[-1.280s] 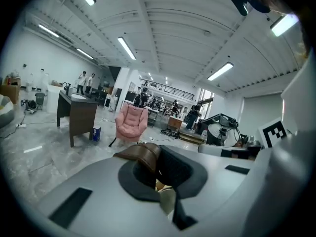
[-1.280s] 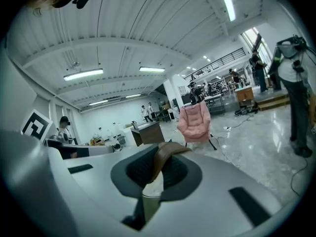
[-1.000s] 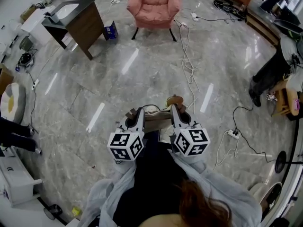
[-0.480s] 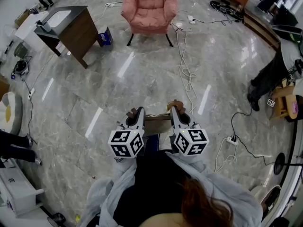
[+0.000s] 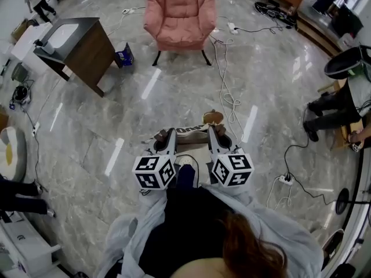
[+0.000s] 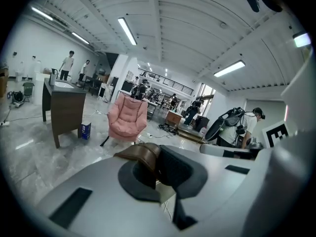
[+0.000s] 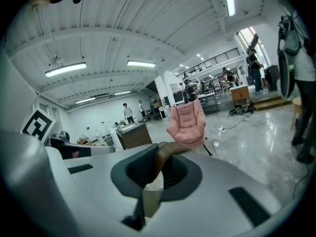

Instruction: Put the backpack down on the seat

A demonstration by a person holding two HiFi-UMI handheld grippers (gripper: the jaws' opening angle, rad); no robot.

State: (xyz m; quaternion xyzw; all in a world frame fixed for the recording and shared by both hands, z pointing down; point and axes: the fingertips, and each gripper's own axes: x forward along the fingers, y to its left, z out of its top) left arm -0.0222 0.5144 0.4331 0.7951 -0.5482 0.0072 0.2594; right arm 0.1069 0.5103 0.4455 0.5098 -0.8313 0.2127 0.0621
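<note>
Bearing unreadable lettering (image 5: 190,130), clamped backpack (image 5: 192,136)

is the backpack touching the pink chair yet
Apart. The head view shows a stretch of floor between the backpack, held close to the person, and the pink chair.

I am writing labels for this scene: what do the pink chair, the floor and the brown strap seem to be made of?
The pink chair: probably soft padded fabric, matte; puffy quilted panels show it.
The floor: polished grey stone or tile, marble-like; veins, joints and lamp reflections.
The brown strap: smooth with slight sheen, perhaps leather or imitation; cannot tell which.
</note>
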